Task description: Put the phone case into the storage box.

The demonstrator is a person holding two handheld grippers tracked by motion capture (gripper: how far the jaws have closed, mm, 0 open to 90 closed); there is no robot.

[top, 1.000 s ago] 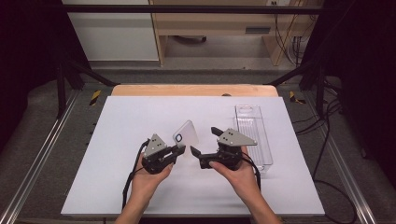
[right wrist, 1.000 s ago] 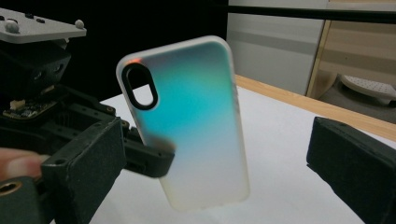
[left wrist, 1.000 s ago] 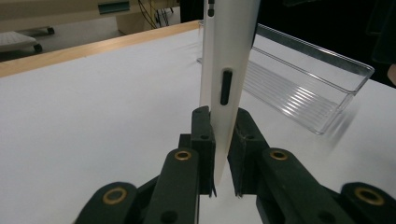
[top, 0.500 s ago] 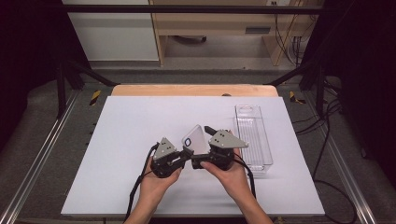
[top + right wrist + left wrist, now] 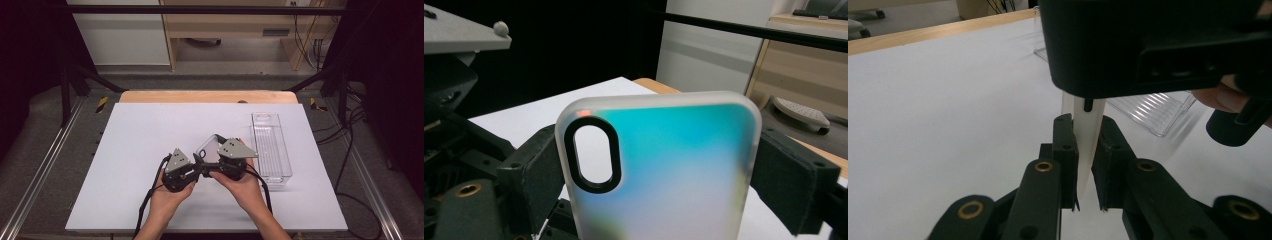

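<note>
— On the white table (image 5: 140, 150), what stands farthest to the right?

— At the right side lies a clear plastic tray (image 5: 271, 146), long and narrow, flat on the surface. Two hands come in from the near edge, close together near the middle of the table.

— And what do they carry?

— Each holds a black gripper. The left gripper (image 5: 196, 165) and the right gripper (image 5: 212, 162) meet just left of the tray, both at one thing: a frosted phone case (image 5: 209, 148), raised off the table and tilted.

— How does the left gripper grip it?

— In the left gripper view its two pads are clenched on the thin edge of the case (image 5: 1087, 145), which stands edge-on between them.

— And the right one?

— In the right gripper view the case (image 5: 664, 175) stands broadside, its camera cutout (image 5: 592, 155) at the upper left. The pads flank its two long sides, having just been closing. The left pad looks to touch the case; whether the right pad presses on it cannot be told.
</note>
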